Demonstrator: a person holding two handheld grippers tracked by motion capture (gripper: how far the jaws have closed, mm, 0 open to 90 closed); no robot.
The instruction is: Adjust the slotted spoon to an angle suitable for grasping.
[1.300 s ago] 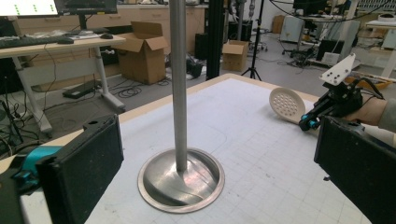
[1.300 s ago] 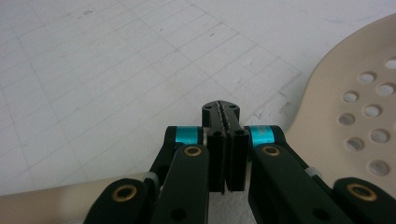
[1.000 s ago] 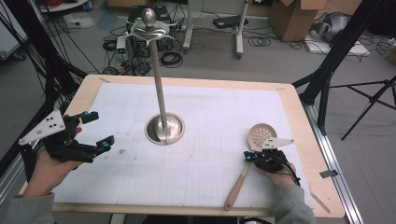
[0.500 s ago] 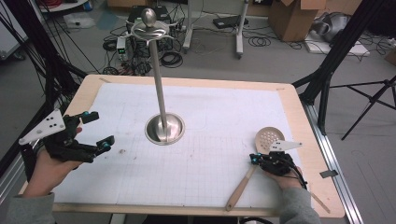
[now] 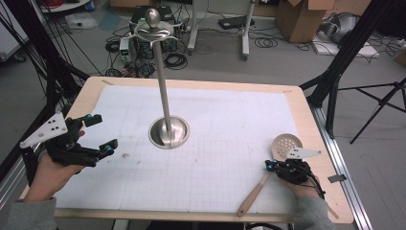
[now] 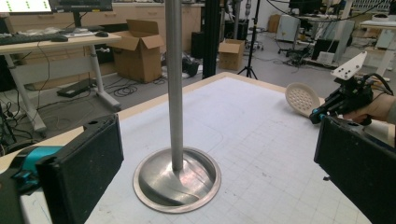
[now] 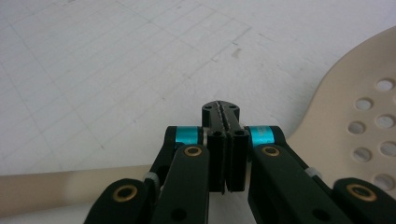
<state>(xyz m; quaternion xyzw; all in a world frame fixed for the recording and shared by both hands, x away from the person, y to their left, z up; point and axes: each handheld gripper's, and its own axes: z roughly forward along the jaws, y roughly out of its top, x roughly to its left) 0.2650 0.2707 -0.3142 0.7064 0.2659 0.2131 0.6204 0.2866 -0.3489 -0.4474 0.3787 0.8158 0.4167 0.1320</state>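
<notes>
Right claw [image 5: 271, 166] pinched shut, slid toward right tabletop [image 5: 201, 215] edge, dragging slotted wooden spatula [image 5: 280, 163] along; left claw [image 5: 101, 135] wide, idle near left edge; hanging on stand [image 5: 167, 130] pending

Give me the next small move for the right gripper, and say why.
Probably open the jaws and settle them around the spoon's handle. The right gripper sits over the slotted spoon, which lies flat on the table, but its jaws are pressed together with nothing between them. The stand waits mid-table, and the left gripper is open.
</notes>
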